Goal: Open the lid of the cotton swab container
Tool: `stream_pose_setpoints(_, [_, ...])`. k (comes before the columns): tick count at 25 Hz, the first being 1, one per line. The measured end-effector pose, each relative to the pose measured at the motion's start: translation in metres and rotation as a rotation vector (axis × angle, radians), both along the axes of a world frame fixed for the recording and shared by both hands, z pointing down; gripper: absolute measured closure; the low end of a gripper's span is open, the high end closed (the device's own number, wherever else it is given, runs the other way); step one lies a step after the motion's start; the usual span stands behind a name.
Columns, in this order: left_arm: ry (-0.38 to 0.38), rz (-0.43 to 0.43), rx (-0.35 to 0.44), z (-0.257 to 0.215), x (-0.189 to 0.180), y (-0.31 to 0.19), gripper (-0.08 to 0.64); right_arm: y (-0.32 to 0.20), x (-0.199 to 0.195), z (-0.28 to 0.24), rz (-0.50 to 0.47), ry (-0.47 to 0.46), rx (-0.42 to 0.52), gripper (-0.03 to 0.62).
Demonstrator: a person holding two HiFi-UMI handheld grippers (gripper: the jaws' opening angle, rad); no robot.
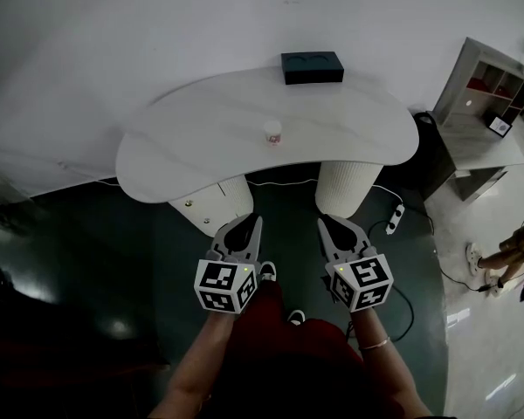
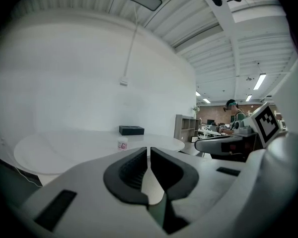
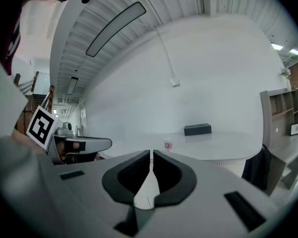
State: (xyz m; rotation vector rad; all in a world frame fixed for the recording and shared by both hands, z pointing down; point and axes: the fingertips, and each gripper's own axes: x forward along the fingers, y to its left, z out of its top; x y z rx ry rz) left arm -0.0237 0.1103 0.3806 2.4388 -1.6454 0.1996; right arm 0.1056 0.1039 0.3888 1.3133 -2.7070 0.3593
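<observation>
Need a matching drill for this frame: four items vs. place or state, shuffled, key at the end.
Items:
1. swab container
2. dark box
3. left tongs
4. shelf

Place or state:
A. shut, empty, short of the table
B. at the table's far edge
C. mid-table, standing alone
D. off the table, at the right in the head view

Pairs: 1-C, 2-B, 3-A, 4-D
</observation>
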Motion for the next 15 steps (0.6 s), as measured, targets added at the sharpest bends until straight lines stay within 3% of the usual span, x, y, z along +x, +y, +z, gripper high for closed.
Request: stream_pose_setpoints(15, [0.026, 0.053, -0.069, 0.028, -0.008, -0.054, 0.523, -0.048, -0.013, 0.021, 0.000, 0.021, -0.066, 0.572])
